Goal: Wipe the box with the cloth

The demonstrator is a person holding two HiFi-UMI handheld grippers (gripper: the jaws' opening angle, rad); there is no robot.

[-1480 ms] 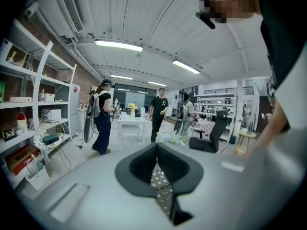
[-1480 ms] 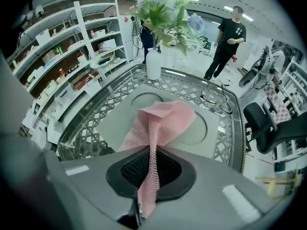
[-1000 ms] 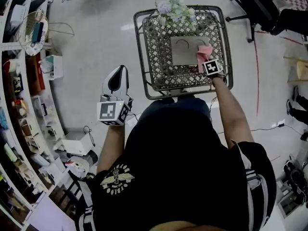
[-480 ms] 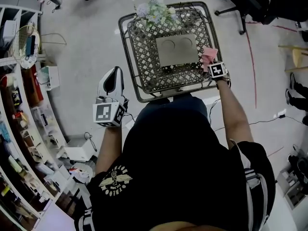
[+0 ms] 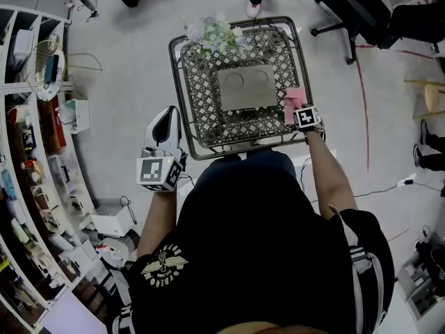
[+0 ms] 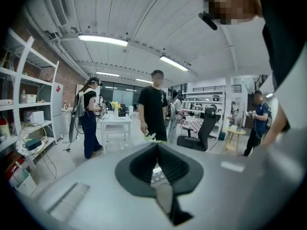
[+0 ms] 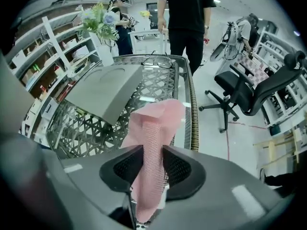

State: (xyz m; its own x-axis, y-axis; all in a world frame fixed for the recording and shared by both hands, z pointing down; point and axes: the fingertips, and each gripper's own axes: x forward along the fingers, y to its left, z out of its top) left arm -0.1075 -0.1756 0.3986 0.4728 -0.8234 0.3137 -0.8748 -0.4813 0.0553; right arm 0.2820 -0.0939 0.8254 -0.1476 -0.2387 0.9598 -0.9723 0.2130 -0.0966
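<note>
Pale grey floor (image 5: 125,82), with a red line (image 5: 363,103) on the right. White shelving (image 5: 31,186) runs down the left. A black office chair (image 5: 348,5) stands beyond the wire table's (image 5: 179,96) far right corner. Tube lights (image 6: 103,40) cross the white ceiling (image 6: 158,18).

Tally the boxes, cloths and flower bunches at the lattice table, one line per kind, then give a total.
Box: 1
Cloth: 1
Flower bunch: 1
Total: 3

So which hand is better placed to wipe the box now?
Probably right: the right gripper hangs beside the box, cloth between jaws that have just been opening; the left gripper is off the table.
</note>
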